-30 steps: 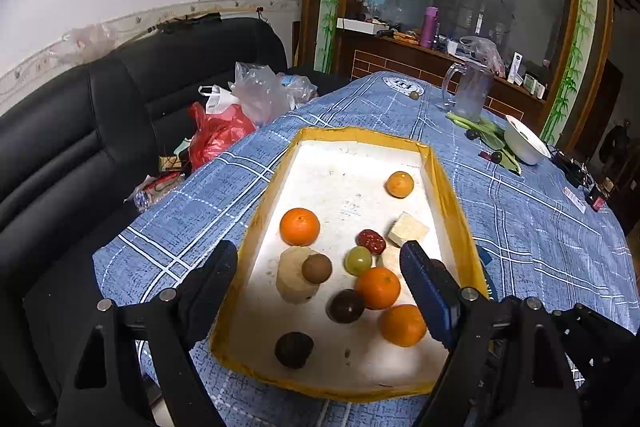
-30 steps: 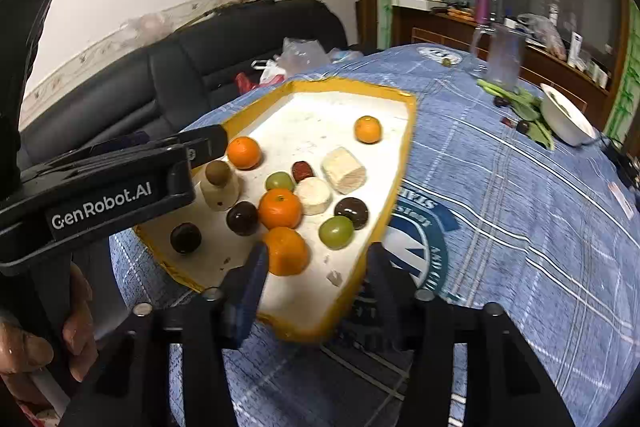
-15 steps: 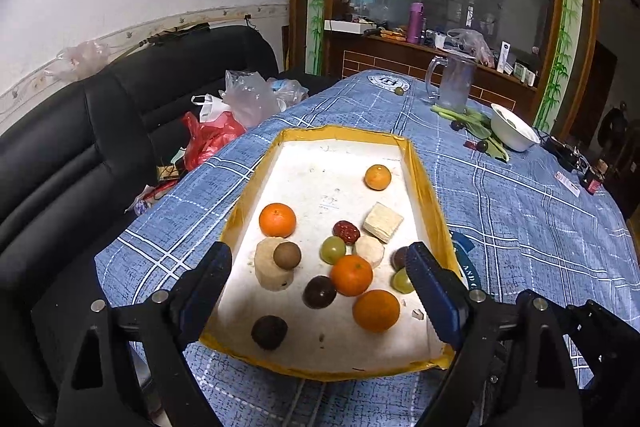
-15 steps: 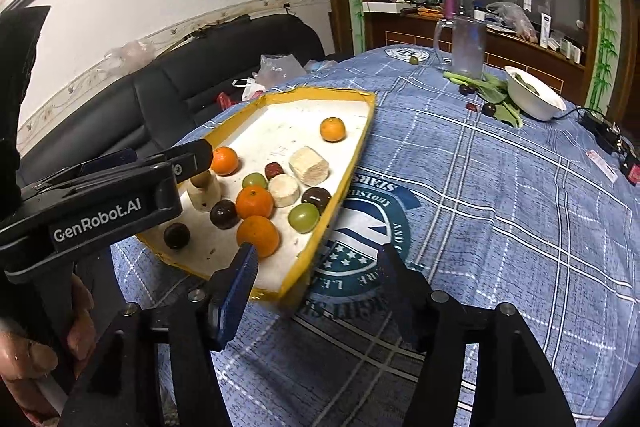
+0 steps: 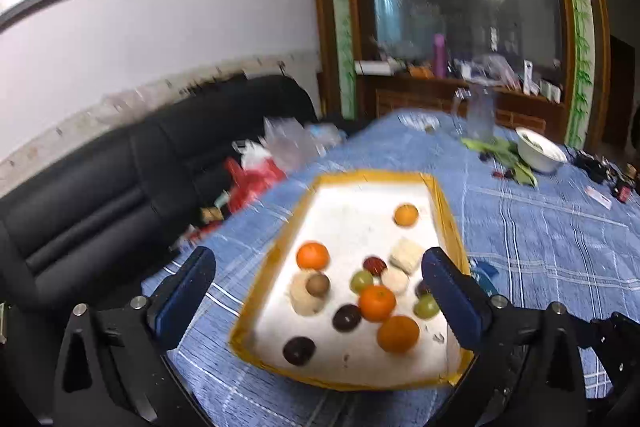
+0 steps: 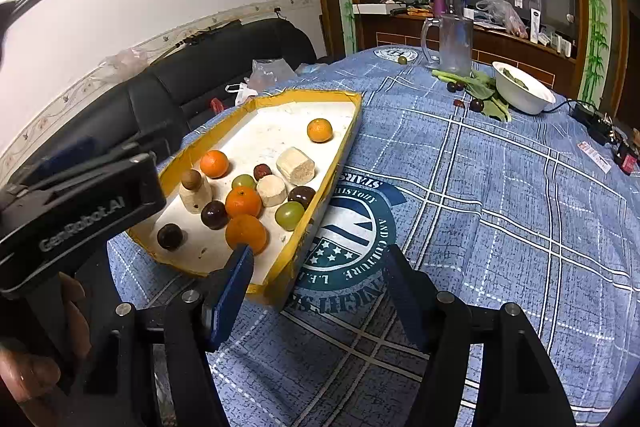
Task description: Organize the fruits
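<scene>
A yellow-rimmed white tray (image 5: 280,255) (image 6: 348,99) lies on the blue checked tablecloth. In it are several oranges (image 5: 313,255) (image 6: 246,233), green grapes (image 5: 362,279) (image 6: 289,215), dark plums (image 5: 299,350) (image 6: 170,235), a red date (image 5: 374,265) and pale cut fruit pieces (image 5: 406,255) (image 6: 296,165). My left gripper (image 5: 316,287) is open and empty, held above the tray's near end. My right gripper (image 6: 320,279) is open and empty, over the tray's near right corner. The left gripper's body (image 6: 76,207) shows at the left of the right wrist view.
A black sofa (image 5: 120,167) with plastic bags (image 5: 256,171) runs along the table's left. At the far end stand a glass jug (image 6: 452,43), a white bowl (image 6: 522,91), green leaves, loose dark fruits (image 6: 476,105) and cables (image 6: 596,123).
Both grippers have pulled back and risen from the tray, so it looks smaller and farther. The fruits have not moved. Both stay open.
</scene>
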A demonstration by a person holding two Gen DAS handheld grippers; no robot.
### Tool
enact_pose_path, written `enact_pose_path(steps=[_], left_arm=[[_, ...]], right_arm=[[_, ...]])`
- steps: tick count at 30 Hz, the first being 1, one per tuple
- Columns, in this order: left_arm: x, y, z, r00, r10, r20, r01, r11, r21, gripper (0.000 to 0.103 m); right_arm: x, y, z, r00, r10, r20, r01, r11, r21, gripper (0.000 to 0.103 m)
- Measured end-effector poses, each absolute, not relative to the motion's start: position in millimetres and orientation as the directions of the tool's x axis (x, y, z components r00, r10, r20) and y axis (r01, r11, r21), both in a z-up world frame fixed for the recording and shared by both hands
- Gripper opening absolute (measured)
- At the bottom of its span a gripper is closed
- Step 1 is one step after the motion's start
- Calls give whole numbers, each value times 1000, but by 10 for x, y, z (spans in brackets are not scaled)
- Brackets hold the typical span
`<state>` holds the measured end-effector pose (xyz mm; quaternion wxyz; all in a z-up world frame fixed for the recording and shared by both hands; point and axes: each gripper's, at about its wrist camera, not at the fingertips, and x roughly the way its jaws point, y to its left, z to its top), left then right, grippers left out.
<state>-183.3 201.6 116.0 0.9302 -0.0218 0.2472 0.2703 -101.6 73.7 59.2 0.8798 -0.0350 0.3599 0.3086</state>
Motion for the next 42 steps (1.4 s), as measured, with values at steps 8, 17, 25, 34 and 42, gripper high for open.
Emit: enact_pose_path(steps=[8,17,25,34,42], left_arm=[[-1844,1991,1192,735,483,-476,-507,858,87,103],[-1934,1945,1224,732,523,-436,-544,835,89,103],[-2211,1919,1422,726,596,-342,-622,782,43,103],[-1961,2107,1112,708,385,-592,-510,858,-52,103],[-1925,2145,1042,706,326,-628,-479,873,-85,103]], right_arm=[[-1088,762,633,562,522,-642,-583,800,140,75],[-1094,717,654,567,526,-634,-579,802,148,76],[-1182,773,727,582,533,-613,-597,793,123,78],[-1153,903,724,575,500,-647,-599,796,82,79],[-1051,958,745,583,480,-655,-586,807,69,80]])
